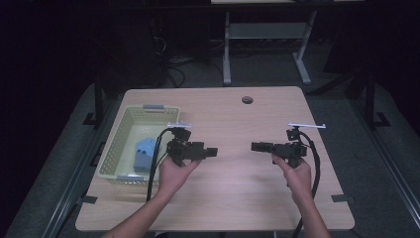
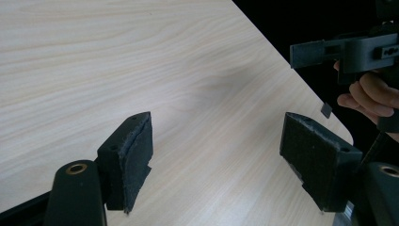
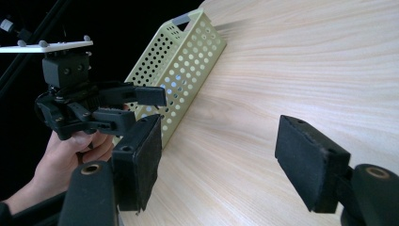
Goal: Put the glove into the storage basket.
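Both grippers hover over the light wood table [image 1: 233, 198], pointing at each other across a bare gap. My left gripper [image 1: 214, 151] is held beside a pale green perforated basket [image 1: 119, 144], its jaws wide apart in the left gripper view [image 2: 216, 155] with only tabletop between them. My right gripper [image 1: 253, 147] faces left; its jaws stand open and hold nothing in the right gripper view [image 3: 219, 155]. A blue object [image 1: 144, 153] lies inside the basket. The right gripper view looks toward the left gripper [image 3: 141, 101] and the basket [image 3: 188, 61].
A round hole [image 1: 247, 99] sits near the table's far edge. Beyond the table a white desk frame [image 1: 227, 49] stands on the dark floor. The table's right corner [image 2: 346, 134] lies close to the hand holding the right gripper [image 2: 376, 94].
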A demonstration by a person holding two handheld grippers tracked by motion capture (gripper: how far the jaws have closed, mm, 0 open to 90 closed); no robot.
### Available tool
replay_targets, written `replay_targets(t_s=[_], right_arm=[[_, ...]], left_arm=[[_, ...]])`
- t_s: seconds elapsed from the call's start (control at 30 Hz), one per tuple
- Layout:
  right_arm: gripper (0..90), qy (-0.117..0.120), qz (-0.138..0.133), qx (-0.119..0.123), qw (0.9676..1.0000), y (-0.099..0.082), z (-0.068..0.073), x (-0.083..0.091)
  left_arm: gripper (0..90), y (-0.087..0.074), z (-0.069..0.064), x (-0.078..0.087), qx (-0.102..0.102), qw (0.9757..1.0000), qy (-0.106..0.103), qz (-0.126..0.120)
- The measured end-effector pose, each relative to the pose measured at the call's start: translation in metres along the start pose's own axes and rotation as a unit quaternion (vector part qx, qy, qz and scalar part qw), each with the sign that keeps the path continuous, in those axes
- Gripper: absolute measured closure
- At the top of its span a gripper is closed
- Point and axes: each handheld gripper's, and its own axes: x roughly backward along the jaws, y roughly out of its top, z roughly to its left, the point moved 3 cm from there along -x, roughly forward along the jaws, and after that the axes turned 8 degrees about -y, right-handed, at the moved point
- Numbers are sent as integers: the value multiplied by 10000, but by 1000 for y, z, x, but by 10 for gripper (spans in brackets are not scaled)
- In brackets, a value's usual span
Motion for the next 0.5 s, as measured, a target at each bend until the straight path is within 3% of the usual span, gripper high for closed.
replay_targets(t_s=[0.5], right_arm=[[310, -154, -26, -141, 9998, -13, -22, 13]], left_arm=[[257, -15, -12, -14, -64, 9997, -219, 128]])
